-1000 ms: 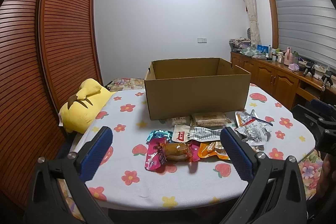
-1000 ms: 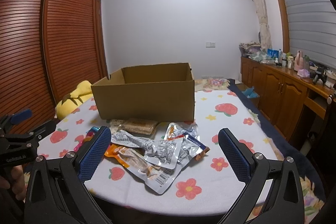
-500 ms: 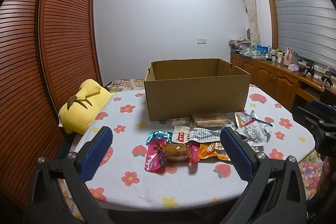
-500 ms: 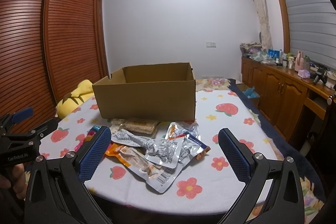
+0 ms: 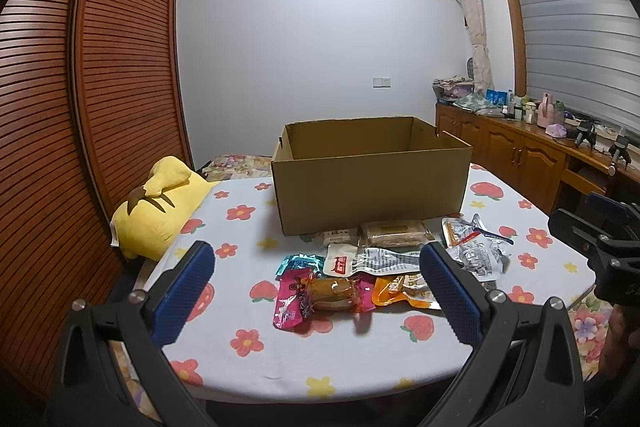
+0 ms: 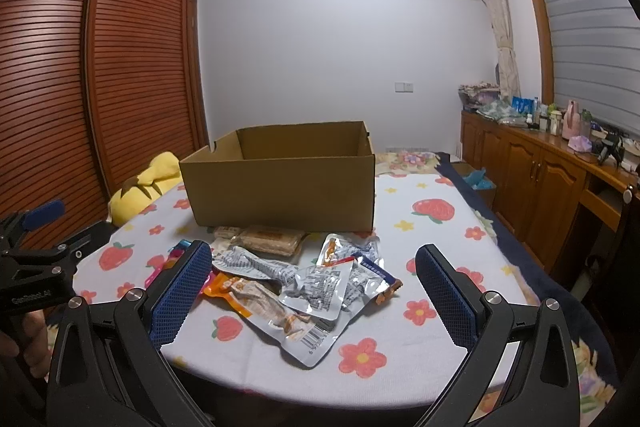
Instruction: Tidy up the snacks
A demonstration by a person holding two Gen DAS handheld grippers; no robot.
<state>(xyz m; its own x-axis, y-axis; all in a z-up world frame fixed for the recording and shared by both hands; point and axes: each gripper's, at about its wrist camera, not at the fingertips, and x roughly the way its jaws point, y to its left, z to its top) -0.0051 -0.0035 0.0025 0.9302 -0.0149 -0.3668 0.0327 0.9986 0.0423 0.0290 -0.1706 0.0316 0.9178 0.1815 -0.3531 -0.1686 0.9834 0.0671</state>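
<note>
An open cardboard box [image 5: 372, 183] [image 6: 280, 187] stands on the flowered table [image 5: 248, 343]. Several snack packets lie in front of it: a pink one with a cake [image 5: 316, 297], an orange one [image 5: 400, 291], silver ones [image 6: 320, 287] and a brown bar [image 5: 394, 231] against the box. My left gripper [image 5: 318, 293] is open and empty, held above the near table edge before the pink packet. My right gripper [image 6: 314, 295] is open and empty over the silver packets. Each gripper shows at the edge of the other's view.
A yellow plush cushion [image 5: 160, 211] lies at the table's left edge beside a slatted wooden wardrobe [image 5: 80, 107]. A wooden sideboard [image 6: 552, 179] with bottles and clutter runs along the right wall.
Both grippers have barely moved; the views shift very slightly. Nothing was taken hold of or let go.
</note>
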